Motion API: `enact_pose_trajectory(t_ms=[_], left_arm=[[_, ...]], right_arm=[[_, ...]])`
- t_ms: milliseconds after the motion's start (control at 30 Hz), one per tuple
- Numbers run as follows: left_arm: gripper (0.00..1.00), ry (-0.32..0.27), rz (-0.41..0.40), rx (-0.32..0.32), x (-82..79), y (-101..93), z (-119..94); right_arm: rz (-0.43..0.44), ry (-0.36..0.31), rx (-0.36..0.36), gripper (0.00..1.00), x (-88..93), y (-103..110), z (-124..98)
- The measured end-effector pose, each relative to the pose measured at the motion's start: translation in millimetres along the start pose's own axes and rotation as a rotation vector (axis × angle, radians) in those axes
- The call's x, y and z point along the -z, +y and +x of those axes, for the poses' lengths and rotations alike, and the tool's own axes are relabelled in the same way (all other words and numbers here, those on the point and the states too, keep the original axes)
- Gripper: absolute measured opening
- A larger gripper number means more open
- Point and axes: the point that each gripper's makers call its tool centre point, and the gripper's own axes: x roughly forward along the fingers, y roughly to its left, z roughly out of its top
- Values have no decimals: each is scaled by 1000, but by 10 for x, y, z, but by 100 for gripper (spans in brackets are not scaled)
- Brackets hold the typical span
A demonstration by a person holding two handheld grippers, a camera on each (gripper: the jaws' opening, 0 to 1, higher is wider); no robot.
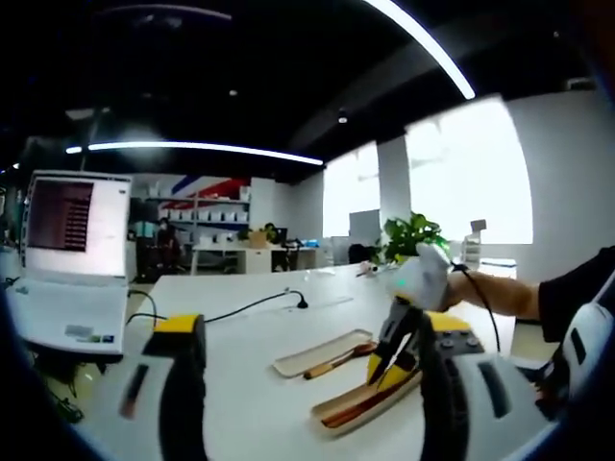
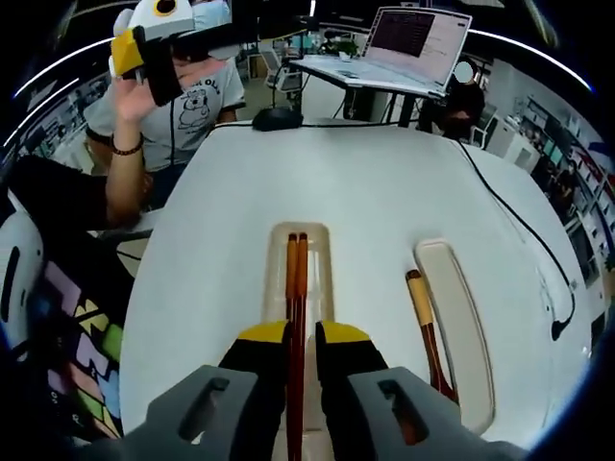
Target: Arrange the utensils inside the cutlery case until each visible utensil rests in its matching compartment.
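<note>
Now 2 chopsticks (image 2: 296, 279) lie in the case (image 2: 322, 252), right gripper (image 2: 299, 338) gripping them.

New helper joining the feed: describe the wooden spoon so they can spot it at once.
On the white table lie two long cream trays. The wooden spoon lies along the left rim of the right-hand tray, partly out of it. Unlike the paired chopsticks, it is single, with a yellow band.

Left gripper view: dim room, dark ceiling with long white light strips (image 1: 423, 43) blown out; big bright window (image 1: 471, 173) overexposed, no detail. Whole frame soft, near jaws blurred most. Right gripper view: brighter and sharper, even glare on the glossy white tabletop (image 2: 356, 192), soft shadows. Strong fisheye bending at the edges in both.
</note>
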Motion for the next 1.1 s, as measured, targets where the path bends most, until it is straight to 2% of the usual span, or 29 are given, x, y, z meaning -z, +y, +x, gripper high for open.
enact_pose_trajectory(t_ms=[167, 267, 467, 600, 667, 767, 800, 900, 967, 1100], left_arm=[[97, 1, 1, 5, 3, -14, 3], [97, -1, 3, 3, -3, -12, -2], [97, 5, 4, -3, 13, 6, 7], [97, 5, 5, -4, 9, 2, 13], [97, 6, 6, -1, 7, 0, 18], [97, 9, 6, -2, 11, 9, 24], [97, 11, 6, -3, 13, 18, 27], [97, 16, 7, -2, 20, 28, 32], [97, 16, 7, -2, 20, 33, 35], [97, 22, 8, 0, 33, 29, 40]], right_arm=[[-14, -2, 23, 11, -22, -59, -81], [-16, -19, 59, 13, -28, -155, -183], [-8, -12, 123, 13, 79, -399, -343], [19, -38, 151, 14, 119, -591, -422], [28, -32, 154, 15, 156, -646, -417], [-7, 7, 172, 17, 260, -763, -385], [-31, 24, 162, 17, 293, -779, -372], [-7, 33, 141, 17, 342, -834, -323], [28, 19, 84, 17, 343, -807, -272], [55, 4, 61, 17, 336, -882, -207]])
